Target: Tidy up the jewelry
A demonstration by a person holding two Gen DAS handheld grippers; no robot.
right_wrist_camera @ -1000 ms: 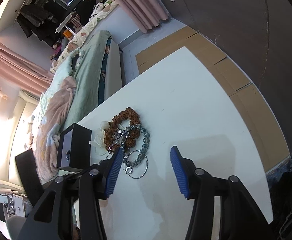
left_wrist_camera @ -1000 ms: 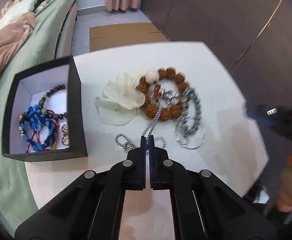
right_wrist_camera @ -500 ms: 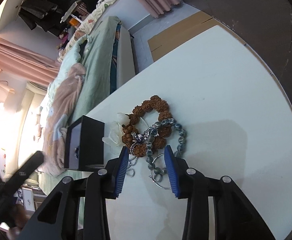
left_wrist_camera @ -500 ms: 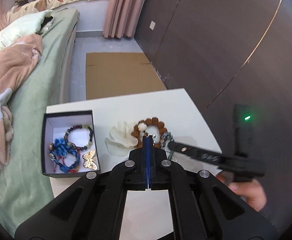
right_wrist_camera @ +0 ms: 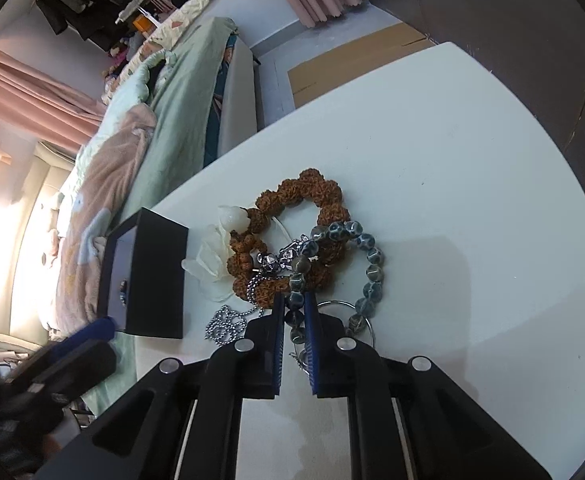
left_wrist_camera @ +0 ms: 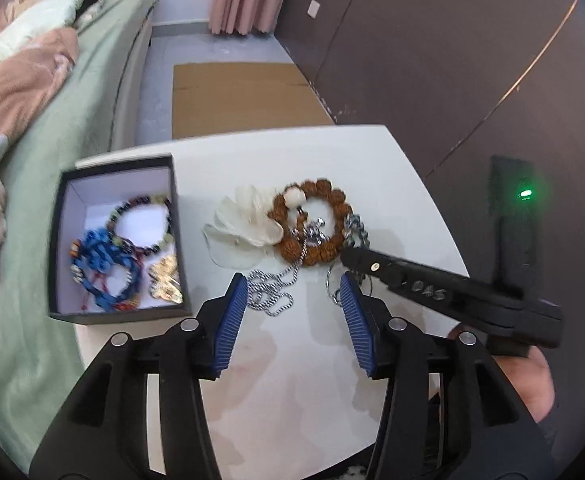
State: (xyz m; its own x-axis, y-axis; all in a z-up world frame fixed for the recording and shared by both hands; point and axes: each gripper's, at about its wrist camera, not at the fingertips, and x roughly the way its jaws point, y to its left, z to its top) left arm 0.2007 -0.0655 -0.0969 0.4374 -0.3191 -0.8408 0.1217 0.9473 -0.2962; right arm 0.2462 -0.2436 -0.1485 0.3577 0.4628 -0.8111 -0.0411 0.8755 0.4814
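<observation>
A pile of jewelry lies on the white table (left_wrist_camera: pixel 392 168): a brown bead bracelet (left_wrist_camera: pixel 312 220), a white fabric flower (left_wrist_camera: pixel 244 220), a silver chain (left_wrist_camera: pixel 272 288) and a grey-blue bead bracelet (right_wrist_camera: pixel 366 264). My right gripper (right_wrist_camera: pixel 294 320) is shut on the grey-blue bead bracelet at its near side. It shows in the left wrist view (left_wrist_camera: pixel 348 258) as a black arm reaching over the pile. My left gripper (left_wrist_camera: pixel 292 304) is open and empty above the silver chain. The black box (left_wrist_camera: pixel 120 240) holds several bracelets and a gold butterfly piece.
A bed (left_wrist_camera: pixel 52 100) with green and pink bedding runs along the table's left side. Cardboard (left_wrist_camera: pixel 244 96) lies on the floor beyond the table. A dark wall (left_wrist_camera: pixel 452 60) stands to the right. The box (right_wrist_camera: pixel 148 276) stands left of the pile.
My left gripper has opened, letting go of the silver chain, and lifted back. My right gripper has moved in to the pile and closed on the grey-blue bead bracelet.
</observation>
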